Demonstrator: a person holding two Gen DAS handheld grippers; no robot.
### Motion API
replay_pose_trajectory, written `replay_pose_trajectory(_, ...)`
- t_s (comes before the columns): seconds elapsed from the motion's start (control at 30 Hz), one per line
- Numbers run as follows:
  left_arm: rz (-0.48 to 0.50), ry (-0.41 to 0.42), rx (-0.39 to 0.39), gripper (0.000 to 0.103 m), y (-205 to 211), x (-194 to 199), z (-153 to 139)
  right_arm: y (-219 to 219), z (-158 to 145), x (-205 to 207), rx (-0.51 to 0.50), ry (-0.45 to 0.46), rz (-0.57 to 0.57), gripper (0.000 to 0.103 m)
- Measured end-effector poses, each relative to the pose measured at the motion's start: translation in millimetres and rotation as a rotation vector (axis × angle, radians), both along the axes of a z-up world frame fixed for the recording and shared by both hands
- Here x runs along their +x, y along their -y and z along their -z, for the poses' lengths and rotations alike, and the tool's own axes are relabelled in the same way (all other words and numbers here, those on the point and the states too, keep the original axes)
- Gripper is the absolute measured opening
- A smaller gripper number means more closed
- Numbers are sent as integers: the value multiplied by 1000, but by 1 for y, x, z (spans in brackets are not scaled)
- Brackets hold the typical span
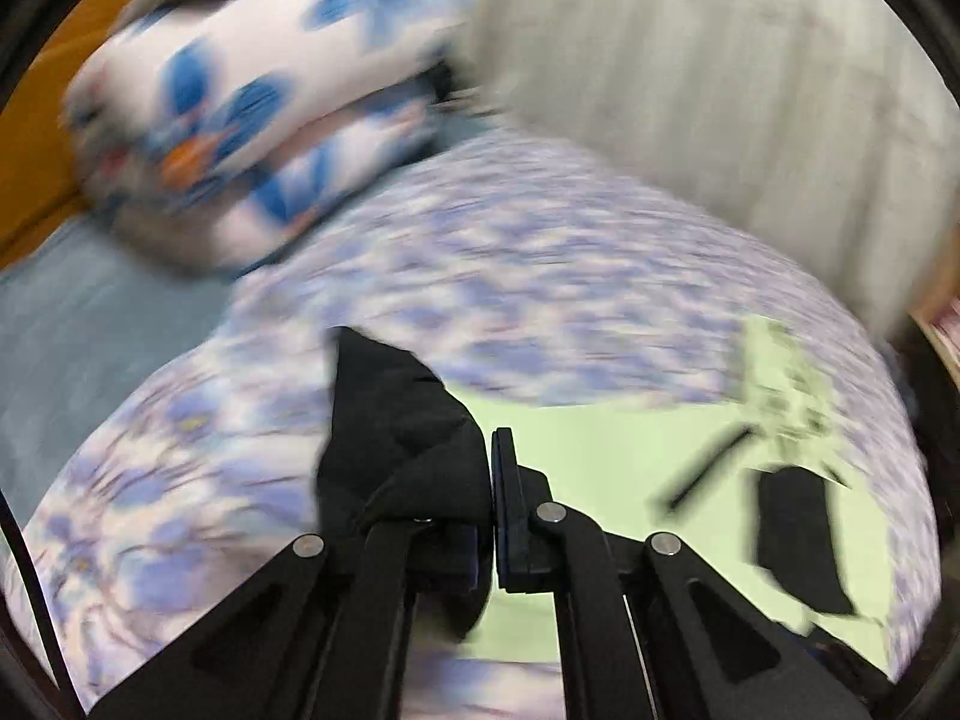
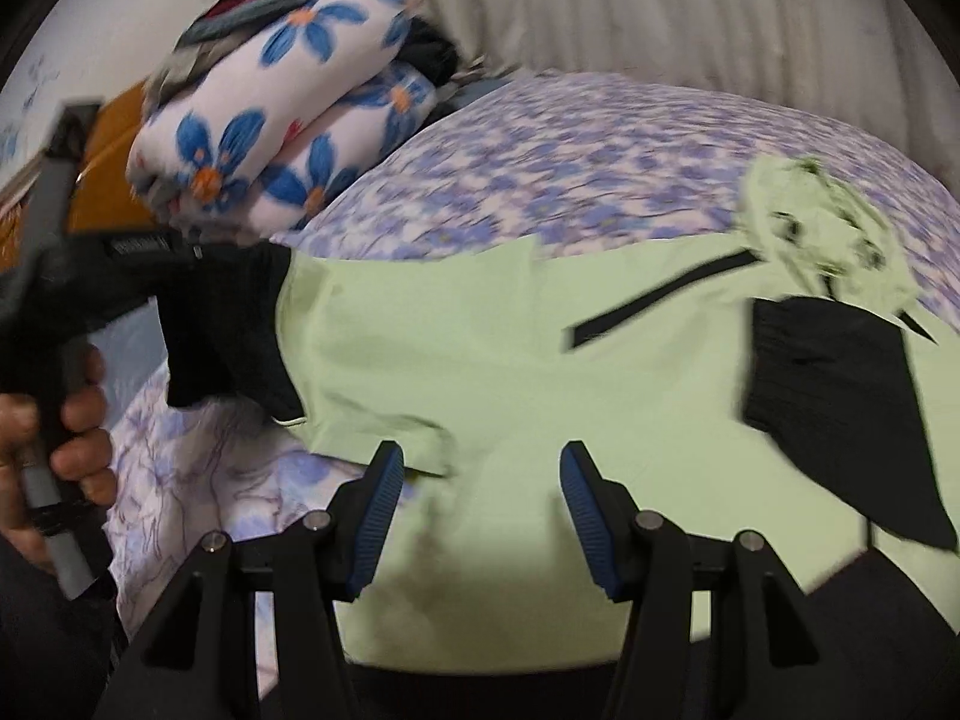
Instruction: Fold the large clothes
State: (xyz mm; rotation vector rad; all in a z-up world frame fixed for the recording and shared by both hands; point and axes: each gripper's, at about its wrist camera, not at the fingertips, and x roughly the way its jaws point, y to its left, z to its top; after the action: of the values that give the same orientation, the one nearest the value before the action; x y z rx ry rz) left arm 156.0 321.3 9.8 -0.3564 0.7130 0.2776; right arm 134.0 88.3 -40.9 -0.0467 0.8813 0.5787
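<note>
A pale green jacket (image 2: pixel 498 360) lies spread across the flowered bedspread (image 2: pixel 600 138), its hood (image 2: pixel 822 222) at the far right. The step in hand looks like the first fold: the left gripper (image 1: pixel 489 516) is clamped tight on the black cuff (image 1: pixel 396 420) at the jacket's left end and holds it raised off the bed. Next, that cuff probably has to be carried across the green body and laid flat, without dragging the rest askew. A hand (image 2: pixel 66 438) grips the left tool's handle at the left edge, the tool angled down toward the bed. The right gripper (image 2: pixel 480 510) hovers over the jacket's near edge, tilted downward, jaws about half open and holding nothing. Folded flowered bedding (image 2: pixel 288 90) is stacked far left.
</note>
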Motion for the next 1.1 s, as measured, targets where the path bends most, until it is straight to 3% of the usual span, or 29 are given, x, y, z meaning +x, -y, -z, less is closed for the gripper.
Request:
replay_pose_trajectory(0.07, 100, 18, 11, 2, 50, 8, -16, 30, -6, 0, 19, 6, 52, 54)
replay_pose_trajectory(0.17, 234, 1, 17, 2, 122, 16, -17, 84, -10, -2, 16, 20, 149, 55)
replay_pose_trajectory(0.27, 342, -86, -10, 2, 184, 27, 14, 132, -2, 0, -9, 12, 240, 55)
replay_pose_trajectory(0.37, 416, -224, -13, 5, 233, 37, 62, 173, 12, 0, -33, -20, 313, 55)
replay_pose_trajectory(0.47, 431, -284, 31, 23, 257, 34, 89, 202, 28, 0, -50, -63, 359, 55)
replay_pose_trajectory(0.53, 438, -284, 24, 51, 262, 30, 92, 215, 35, -1, -41, -86, 367, 55)
replay_pose_trajectory(0.6, 440, -256, 19, 61, 257, 19, 85, 217, 36, 0, -22, -100, 357, 55)
replay_pose_trajectory(0.77, 416, -160, 6, 66, 233, -7, 43, 199, 25, 0, 32, -82, 294, 55)
replay_pose_trajectory(0.97, 279, -74, 46, 77, 183, -50, 4, 140, -2, 3, 50, -11, 116, 55)
replay_pose_trajectory(1.03, 211, -82, 75, 77, 162, -65, 4, 114, -9, 3, 49, 13, 35, 67)
replay_pose_trajectory(1.1, 157, -106, 78, 77, 141, -75, 9, 91, -13, 4, 28, 37, -28, 69)
